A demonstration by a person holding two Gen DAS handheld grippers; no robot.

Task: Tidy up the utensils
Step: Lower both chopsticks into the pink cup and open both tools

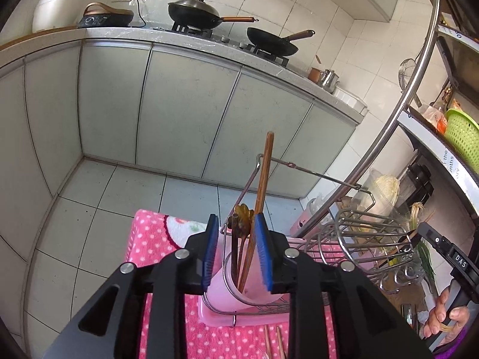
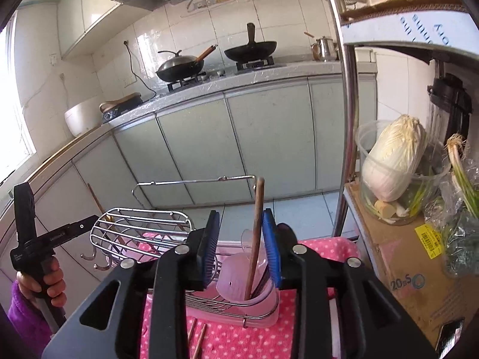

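The cloth [image 1: 155,239] under everything is hot pink with white polka dots (a white patch with red and green print sits toward its 11 o'clock corner). Both tongs, left [image 1: 238,251] and right [image 2: 241,246], have blue ribbed pads on black arms. The cup [image 1: 227,293] is pale translucent pink, the chopsticks [image 1: 263,179] reddish brown, the wire rack [image 1: 374,233] shiny silver. At 3 o'clock sits a lime-green basket [image 1: 462,137]. The cabinet doors [image 1: 185,110] are grey-green, and the person's sleeve [image 2: 25,311] is purple.
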